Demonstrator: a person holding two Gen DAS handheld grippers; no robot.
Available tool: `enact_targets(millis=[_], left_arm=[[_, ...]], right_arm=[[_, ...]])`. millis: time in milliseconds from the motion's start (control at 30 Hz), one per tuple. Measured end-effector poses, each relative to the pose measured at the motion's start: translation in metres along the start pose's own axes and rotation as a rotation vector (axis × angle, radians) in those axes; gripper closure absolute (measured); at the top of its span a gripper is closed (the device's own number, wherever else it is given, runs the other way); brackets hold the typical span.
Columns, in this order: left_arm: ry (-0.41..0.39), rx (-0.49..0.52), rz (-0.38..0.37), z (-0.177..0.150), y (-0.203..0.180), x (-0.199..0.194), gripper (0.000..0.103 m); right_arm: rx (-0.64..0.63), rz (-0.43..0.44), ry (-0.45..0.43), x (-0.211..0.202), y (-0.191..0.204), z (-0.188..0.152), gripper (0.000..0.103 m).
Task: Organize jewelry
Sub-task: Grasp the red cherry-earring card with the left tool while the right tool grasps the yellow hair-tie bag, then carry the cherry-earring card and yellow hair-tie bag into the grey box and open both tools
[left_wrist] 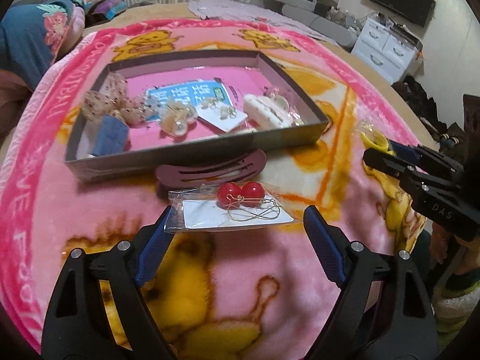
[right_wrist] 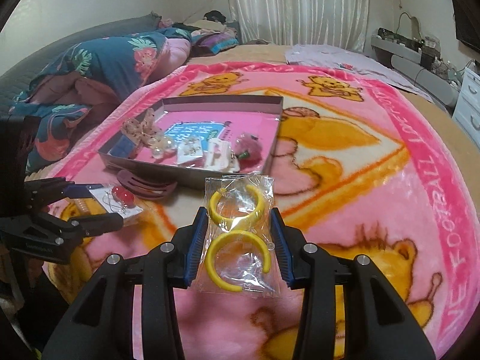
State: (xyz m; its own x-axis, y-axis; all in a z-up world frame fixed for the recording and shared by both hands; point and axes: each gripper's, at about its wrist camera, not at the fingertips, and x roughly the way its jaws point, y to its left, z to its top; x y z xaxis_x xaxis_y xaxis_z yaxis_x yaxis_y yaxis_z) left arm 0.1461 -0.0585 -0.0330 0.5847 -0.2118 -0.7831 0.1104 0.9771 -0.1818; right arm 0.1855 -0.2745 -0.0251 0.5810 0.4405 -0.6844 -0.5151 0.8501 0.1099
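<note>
A clear bag of red ball earrings [left_wrist: 237, 207] on a white card lies on the pink blanket. My left gripper [left_wrist: 240, 219] is open around it, one blue pad [left_wrist: 156, 246] at each end. My right gripper [right_wrist: 238, 225] stands open around a clear bag of yellow hoop earrings [right_wrist: 238, 234], its pads beside the bag's edges. A shallow grey box [left_wrist: 192, 156] behind holds hair bows, pearl pieces, a white clip and earring cards. The red earrings [right_wrist: 121, 198] and left gripper [right_wrist: 99, 207] show at left in the right wrist view. The right gripper [left_wrist: 378, 150] shows at right in the left wrist view.
A maroon hair clip [left_wrist: 213, 171] lies between the box and the red earrings, also in the right wrist view [right_wrist: 147, 184]. The pink cartoon blanket [right_wrist: 360, 180] covers the bed. A folded quilt [right_wrist: 90, 69] lies far left; white drawers [left_wrist: 387, 48] stand far right.
</note>
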Motion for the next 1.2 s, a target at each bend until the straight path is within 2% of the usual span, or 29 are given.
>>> enact_targets(millis=[633, 1200], left_arm=[[-0.153, -0.115, 0.055, 0.02, 0.063, -0.053, 0.025], [-0.206, -0.148, 0.083, 0.048, 0.099, -0.054, 0.025]], right_arm=[[-0.088, 0.015, -0.074, -0.014, 0.041, 0.042, 0.063], [-0.12, 0.019, -0.096, 0.008, 0.062, 0.08, 0.063]])
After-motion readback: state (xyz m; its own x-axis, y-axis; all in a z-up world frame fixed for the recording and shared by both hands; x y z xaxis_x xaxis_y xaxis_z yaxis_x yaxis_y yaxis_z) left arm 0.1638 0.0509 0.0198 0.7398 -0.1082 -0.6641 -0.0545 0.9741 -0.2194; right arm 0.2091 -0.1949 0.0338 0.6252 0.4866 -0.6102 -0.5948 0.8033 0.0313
